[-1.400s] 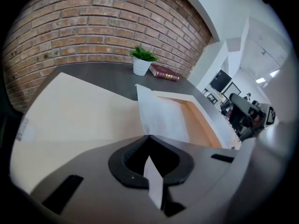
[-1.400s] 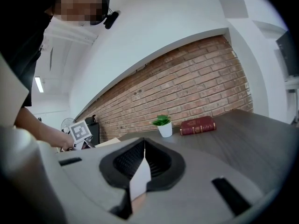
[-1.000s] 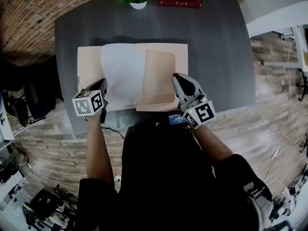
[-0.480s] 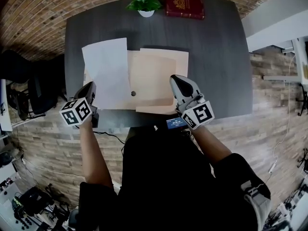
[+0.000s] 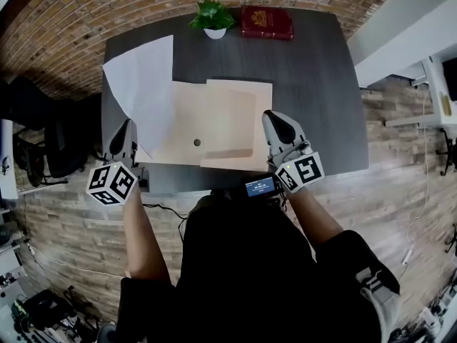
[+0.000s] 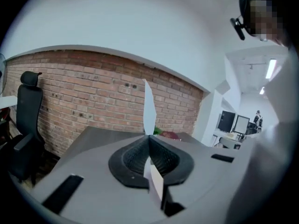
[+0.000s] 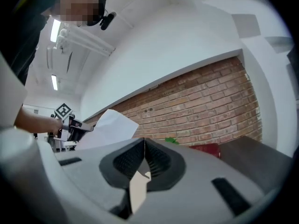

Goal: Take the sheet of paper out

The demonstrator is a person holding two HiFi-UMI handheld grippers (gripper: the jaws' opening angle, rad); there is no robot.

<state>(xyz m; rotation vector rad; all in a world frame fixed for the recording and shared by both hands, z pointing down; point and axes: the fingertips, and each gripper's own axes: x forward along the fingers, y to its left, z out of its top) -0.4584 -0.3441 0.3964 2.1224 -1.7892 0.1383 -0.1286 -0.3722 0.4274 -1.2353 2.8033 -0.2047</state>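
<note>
Jaws of the left gripper (image 6: pixel 149 141) are pressed together on a lower corner of the thin white sheet of paper (image 6: pixel 149 107), which stands edge-on between them in the left gripper view. From the head view the sheet (image 5: pixel 145 77) is held up in the air over the left end of the table, fanning up and away from the left gripper (image 5: pixel 126 127). It looks free of the flat tan paper folder (image 5: pixel 223 120) just to its right.

Jaws of the right gripper (image 7: pixel 143 146) are likewise closed, pinching a strip of the tan folder (image 7: pixel 138 188); in the head view this gripper (image 5: pixel 275 118) sits at the folder's right edge.

The sheet is probably very light and limp. Held by one corner, it is likely to bow, flutter and swing. It may crease or tear at the pinch if jerked. A bite a little in from the corner, with slow carrying, seems safest, and a flat set-down would suit it.

The folder lies open on the dark grey table (image 5: pixel 314 84). At the table's far edge stand a small green plant in a white pot (image 5: pixel 212 17) and a dark red book (image 5: pixel 266 22), well apart from the paper.
</note>
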